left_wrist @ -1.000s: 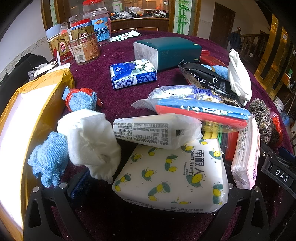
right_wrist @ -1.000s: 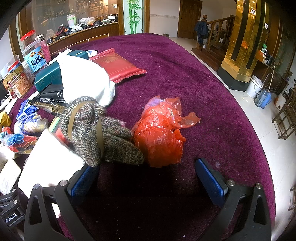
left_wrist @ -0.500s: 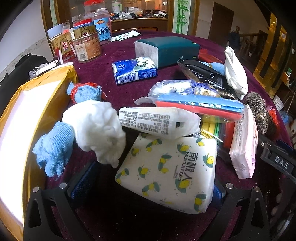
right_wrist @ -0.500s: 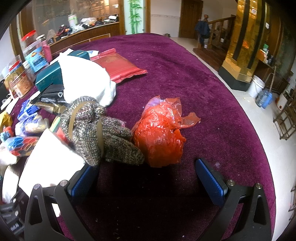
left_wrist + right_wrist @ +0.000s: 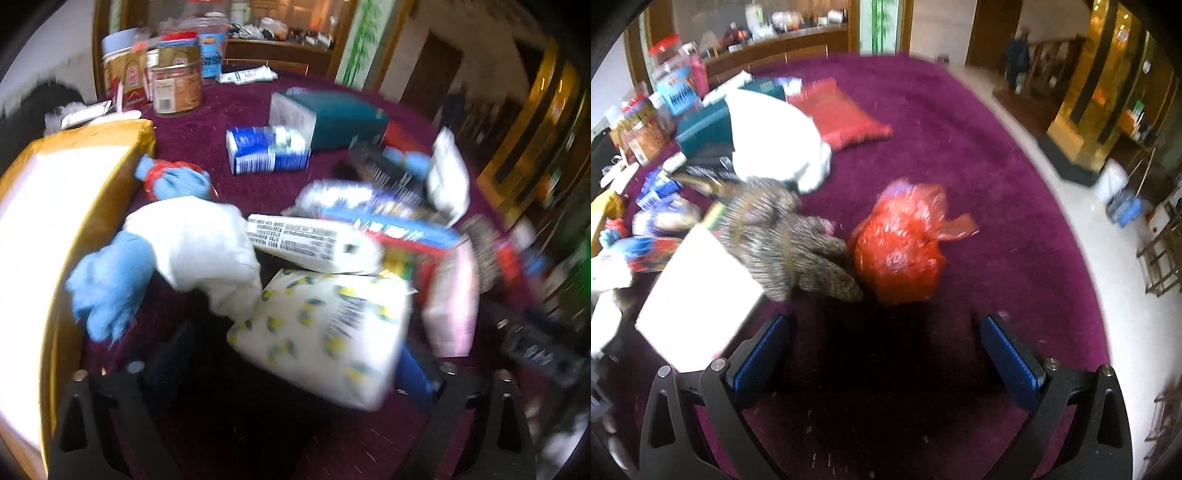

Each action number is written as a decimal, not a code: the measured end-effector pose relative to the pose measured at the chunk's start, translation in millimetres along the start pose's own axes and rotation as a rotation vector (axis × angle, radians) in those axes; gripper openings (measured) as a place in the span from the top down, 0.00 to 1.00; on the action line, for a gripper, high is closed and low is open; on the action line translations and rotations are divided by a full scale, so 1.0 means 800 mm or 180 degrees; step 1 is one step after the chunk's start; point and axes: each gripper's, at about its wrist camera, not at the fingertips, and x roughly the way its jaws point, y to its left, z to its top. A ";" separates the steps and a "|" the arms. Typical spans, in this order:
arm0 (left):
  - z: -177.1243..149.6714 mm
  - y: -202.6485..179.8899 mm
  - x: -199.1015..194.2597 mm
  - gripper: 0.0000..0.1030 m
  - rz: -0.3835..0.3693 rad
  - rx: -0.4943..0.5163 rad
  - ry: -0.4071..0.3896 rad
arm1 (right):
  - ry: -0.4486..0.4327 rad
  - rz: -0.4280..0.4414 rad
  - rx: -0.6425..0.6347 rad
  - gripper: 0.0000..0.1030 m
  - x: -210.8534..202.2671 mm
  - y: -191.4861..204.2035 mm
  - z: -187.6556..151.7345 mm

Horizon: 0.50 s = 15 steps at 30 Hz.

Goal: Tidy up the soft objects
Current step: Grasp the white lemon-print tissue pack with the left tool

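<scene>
The left gripper (image 5: 291, 373) has its jaws closing around the lemon-print tissue pack (image 5: 325, 336); blur hides whether the pads press it yet. Left of it lie a blue cloth (image 5: 107, 284) against a yellow box (image 5: 92, 206) and a white cloth wad (image 5: 207, 247); behind it rests a white pack (image 5: 314, 243) whose barcode text is unreadable. The right gripper (image 5: 886, 358) stands wide with nothing between its blue pads, above bare purple tablecloth (image 5: 979, 166); a knitted grey bundle (image 5: 783, 247) and a red plastic bag (image 5: 901, 251) lie just ahead, touching each other.
</scene>
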 end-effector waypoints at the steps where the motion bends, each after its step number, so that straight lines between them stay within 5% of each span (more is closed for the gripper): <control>1: 0.001 0.002 -0.019 0.09 -0.0049 0.0026 -0.0149 | -0.0118 -0.0001 -0.0001 0.00 -0.014 -0.001 -0.001; 5: 0.001 0.014 -0.131 0.04 -0.0002 0.0209 -0.1216 | -0.1092 0.0023 0.0137 0.00 -0.104 -0.011 -0.011; 8: -0.002 0.042 -0.170 0.00 0.0082 0.0114 -0.1689 | -0.1822 0.0008 0.0167 0.00 -0.138 -0.015 -0.025; 11: 0.004 0.075 -0.154 0.00 0.0198 -0.0150 -0.1197 | -0.1657 -0.0277 0.0233 0.00 -0.110 -0.014 -0.014; 15: -0.010 0.076 -0.128 0.00 0.0190 -0.0069 -0.0899 | -0.1418 -0.0128 0.0539 0.00 -0.073 -0.031 -0.018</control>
